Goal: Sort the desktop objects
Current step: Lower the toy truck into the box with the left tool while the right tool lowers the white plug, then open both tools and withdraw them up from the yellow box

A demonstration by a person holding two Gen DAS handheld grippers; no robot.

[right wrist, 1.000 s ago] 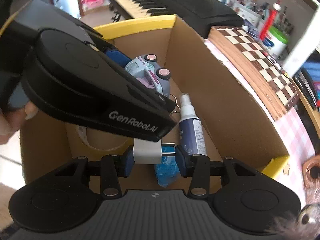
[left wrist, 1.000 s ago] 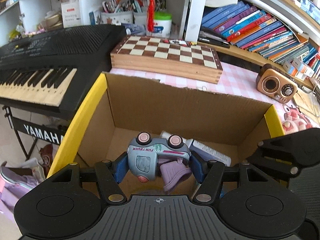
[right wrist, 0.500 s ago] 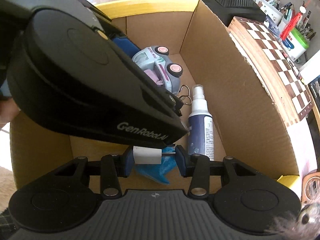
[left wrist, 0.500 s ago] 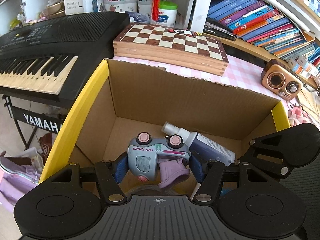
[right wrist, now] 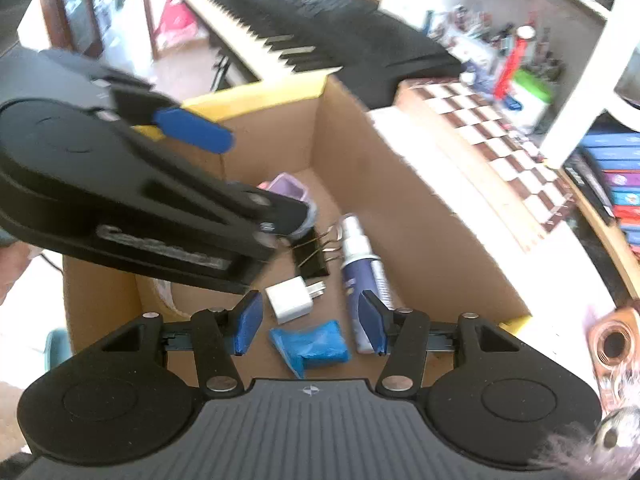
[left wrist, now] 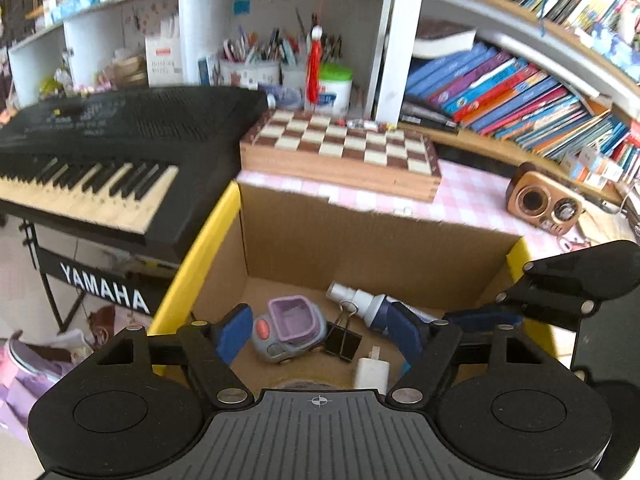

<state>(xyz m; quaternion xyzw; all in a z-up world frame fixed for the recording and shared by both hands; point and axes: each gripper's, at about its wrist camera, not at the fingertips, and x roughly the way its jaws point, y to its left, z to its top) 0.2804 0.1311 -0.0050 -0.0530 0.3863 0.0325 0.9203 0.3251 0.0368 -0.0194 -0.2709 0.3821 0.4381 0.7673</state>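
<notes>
Corrugated cardboard box [left wrist: 360, 240], boxy plastic truck [left wrist: 286, 334]

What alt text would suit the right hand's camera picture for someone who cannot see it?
Two open black grippers, right and left, hang over a cardboard box. On its floor lie a white charger, a spray bottle, a black clip, a blue wad and a toy truck.

"YAMAHA" in white on the black keyboard stand [left wrist: 102, 290]
</notes>
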